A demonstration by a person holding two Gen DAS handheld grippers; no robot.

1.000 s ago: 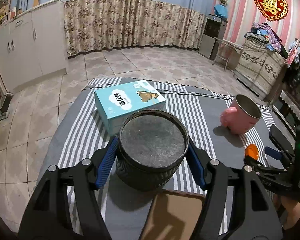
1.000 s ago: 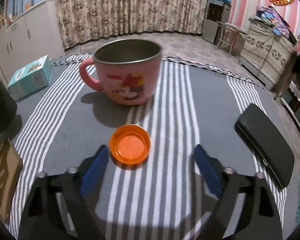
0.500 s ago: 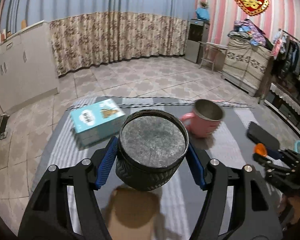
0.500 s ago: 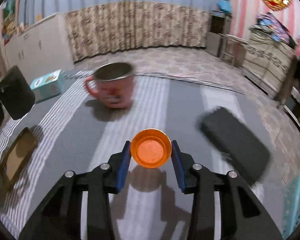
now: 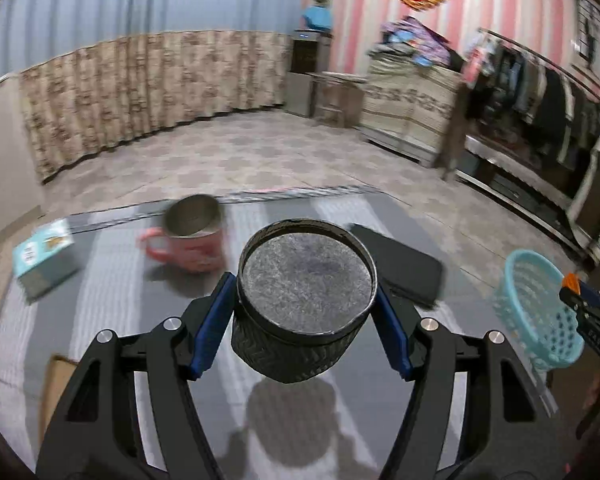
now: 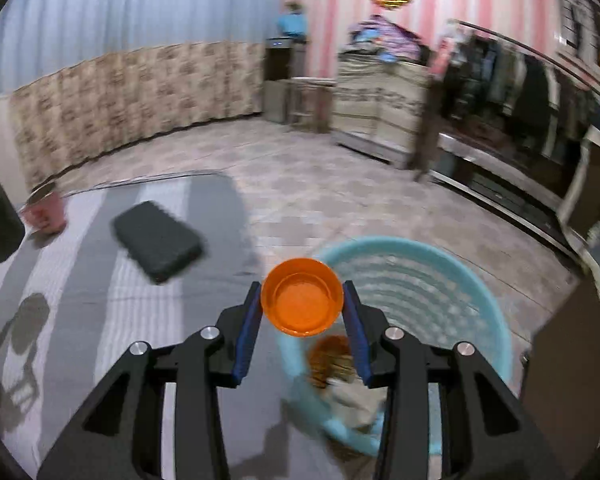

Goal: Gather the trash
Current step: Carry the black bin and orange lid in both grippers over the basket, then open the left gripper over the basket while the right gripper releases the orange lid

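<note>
My left gripper (image 5: 305, 304) is shut on a black round container (image 5: 304, 300) with a grey felt-like top, held above the striped table. In the right wrist view my right gripper (image 6: 302, 307) is shut on an orange cap (image 6: 302, 302), carried at the left rim of a light blue basket (image 6: 472, 280). Crumpled brown and white trash (image 6: 336, 364) lies inside that basket. From the left wrist view the same basket (image 5: 536, 312) stands off the table's right edge, with the right gripper (image 5: 580, 292) and its orange cap at its far side.
A pink mug (image 5: 192, 240), a black flat case (image 5: 400, 264) and a teal box (image 5: 40, 256) rest on the grey striped tablecloth (image 5: 100, 300). A brown card (image 5: 56, 384) lies at the near left. Tiled floor, curtains and furniture surround the table.
The right gripper closed on the orange cap, lifted it and swung right to the blue basket. The left gripper carried the black container rightward, so the mug and box slid left in view.
</note>
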